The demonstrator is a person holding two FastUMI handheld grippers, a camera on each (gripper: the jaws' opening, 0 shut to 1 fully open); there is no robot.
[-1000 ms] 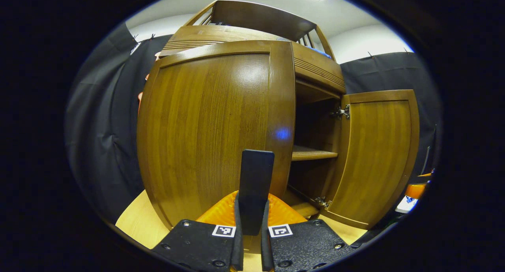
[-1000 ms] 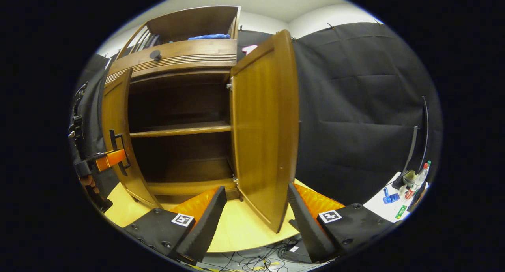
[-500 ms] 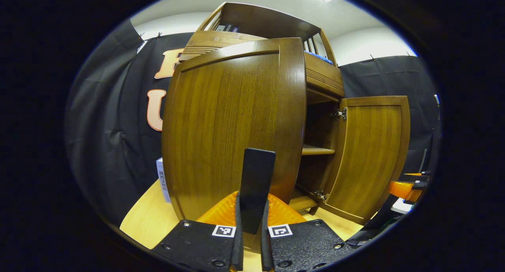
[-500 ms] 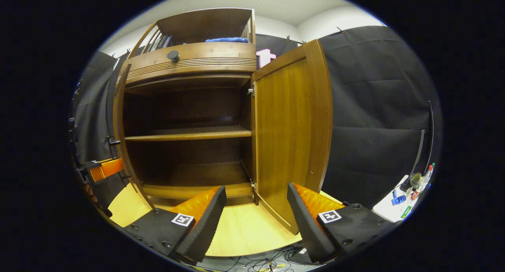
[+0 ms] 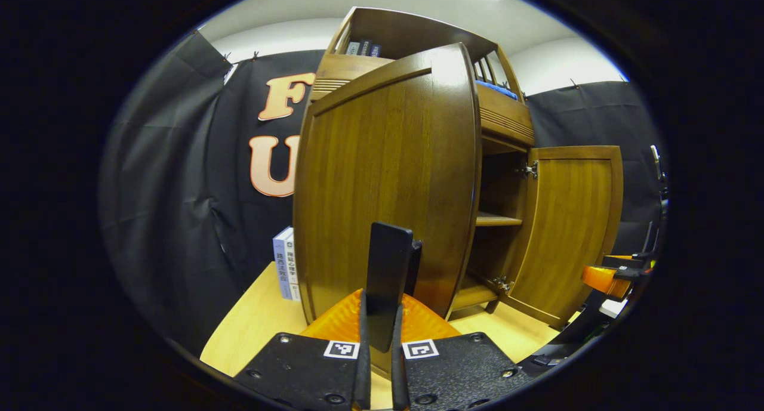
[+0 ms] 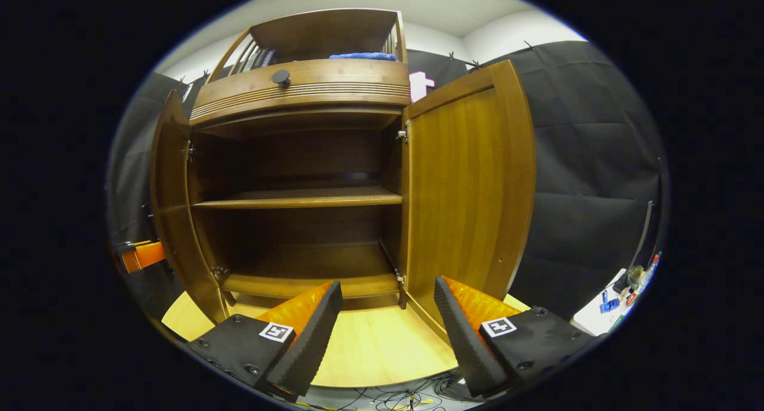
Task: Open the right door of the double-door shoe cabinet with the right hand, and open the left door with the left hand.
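The left gripper [image 5: 377,315], clamped on the brown wooden left door's [image 5: 382,178] dark handle [image 5: 389,280] at 6 o'clock, could overswing it into the upright books [image 5: 285,262]; the right gripper [image 6: 388,321] gapes wide, empty.

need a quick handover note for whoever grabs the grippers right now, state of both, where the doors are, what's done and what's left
Left gripper: fingers closed together on the handle of the left door.
Right gripper: open, holding nothing, facing the open cabinet from in front.
Left door: swung well out from the cabinet front, near edge-on in the right gripper view.
Right door: swung wide open, free of the gripper.
Inside: the shelf is bare.
Done: both doors are open.
Left: probably just let go of the left door's handle and pull the left gripper back.
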